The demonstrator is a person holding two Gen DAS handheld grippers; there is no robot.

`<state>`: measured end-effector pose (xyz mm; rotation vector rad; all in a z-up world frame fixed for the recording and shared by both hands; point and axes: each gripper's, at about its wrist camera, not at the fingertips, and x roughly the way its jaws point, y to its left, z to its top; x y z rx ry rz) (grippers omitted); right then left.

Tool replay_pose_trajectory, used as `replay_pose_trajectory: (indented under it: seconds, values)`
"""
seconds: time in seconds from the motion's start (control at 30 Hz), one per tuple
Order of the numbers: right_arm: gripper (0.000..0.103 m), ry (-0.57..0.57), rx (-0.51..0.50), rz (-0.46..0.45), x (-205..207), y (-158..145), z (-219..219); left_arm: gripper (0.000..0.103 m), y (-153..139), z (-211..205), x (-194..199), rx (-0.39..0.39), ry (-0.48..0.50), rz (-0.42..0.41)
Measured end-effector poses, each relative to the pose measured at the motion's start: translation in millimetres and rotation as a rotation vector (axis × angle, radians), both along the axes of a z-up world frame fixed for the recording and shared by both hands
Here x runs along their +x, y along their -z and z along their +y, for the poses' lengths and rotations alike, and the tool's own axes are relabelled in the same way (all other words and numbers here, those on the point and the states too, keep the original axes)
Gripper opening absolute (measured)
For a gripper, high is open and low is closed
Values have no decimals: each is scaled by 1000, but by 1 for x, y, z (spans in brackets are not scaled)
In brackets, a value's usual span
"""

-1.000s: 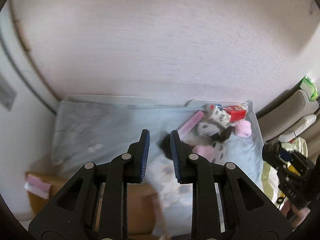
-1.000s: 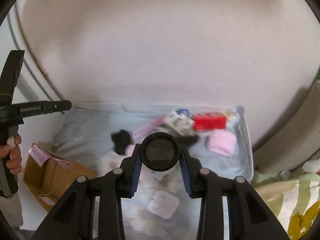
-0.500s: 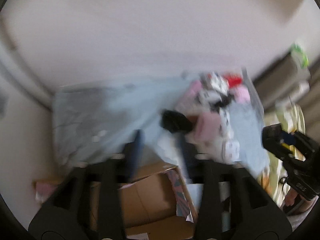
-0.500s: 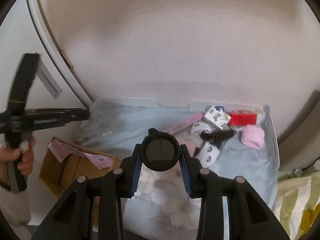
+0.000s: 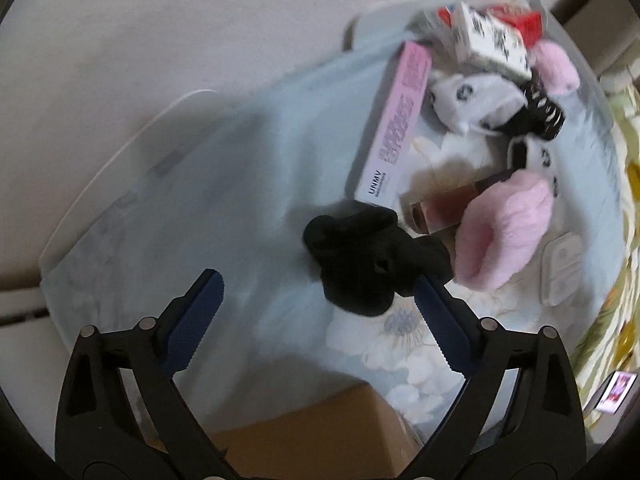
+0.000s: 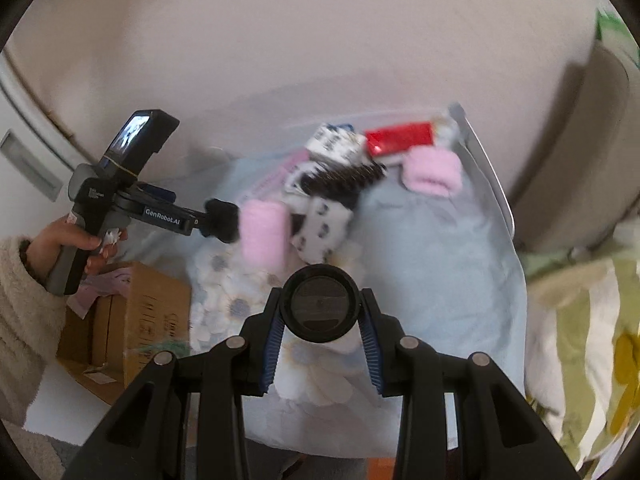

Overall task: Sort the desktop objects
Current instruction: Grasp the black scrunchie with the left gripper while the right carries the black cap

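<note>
We see a tabletop [image 6: 460, 248] covered with a pale blue floral cloth [image 5: 248, 200], set against a plain pinkish wall [image 6: 320, 40]. At its near left edge stands a brown cardboard box [image 6: 132, 312]; to the right lies striped green and white bedding [image 6: 580, 320].

Our left gripper [image 5: 316, 292] has its jaws spread wide, with a black fabric piece [image 5: 368, 260] lying on the cloth just beyond its right finger; we cannot tell whether they touch. Our right gripper [image 6: 320, 340] is clamped around a round black-capped container [image 6: 319, 304], held above the near part of the cloth.

The remaining things crowd the far right of the tabletop. We count two fluffy pink pieces, one near [image 5: 504, 232] and one far [image 5: 556, 68]; one long pink box [image 5: 396, 128]; one rose-coloured tube [image 5: 448, 204]; one black claw clip [image 5: 536, 116]; one red packet [image 6: 400, 140]; one white printed carton [image 5: 492, 36]; and one flat white case [image 5: 560, 264]. White spotted fabric [image 5: 476, 96] lies among them; its count is unclear.
</note>
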<state>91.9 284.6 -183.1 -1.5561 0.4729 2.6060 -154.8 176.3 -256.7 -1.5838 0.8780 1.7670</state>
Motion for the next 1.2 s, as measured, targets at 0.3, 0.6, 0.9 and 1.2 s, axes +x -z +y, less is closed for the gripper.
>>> replay_pose_trajectory:
  seconds: [0.3, 0.6, 0.9, 1.2]
  values:
    - [34, 43, -13, -1, 7, 1, 4, 19, -6, 2, 6, 39, 30, -30]
    - [34, -19, 19, 65, -12, -35, -23, 14, -118, -58, 21, 256, -44, 56]
    - [34, -193, 28, 155, -48, -73, -83, 14, -184, -116, 29, 326, -114, 148]
    - [34, -211, 14, 117, -47, -54, -87, 96, -73, -74, -32, 97, -97, -97]
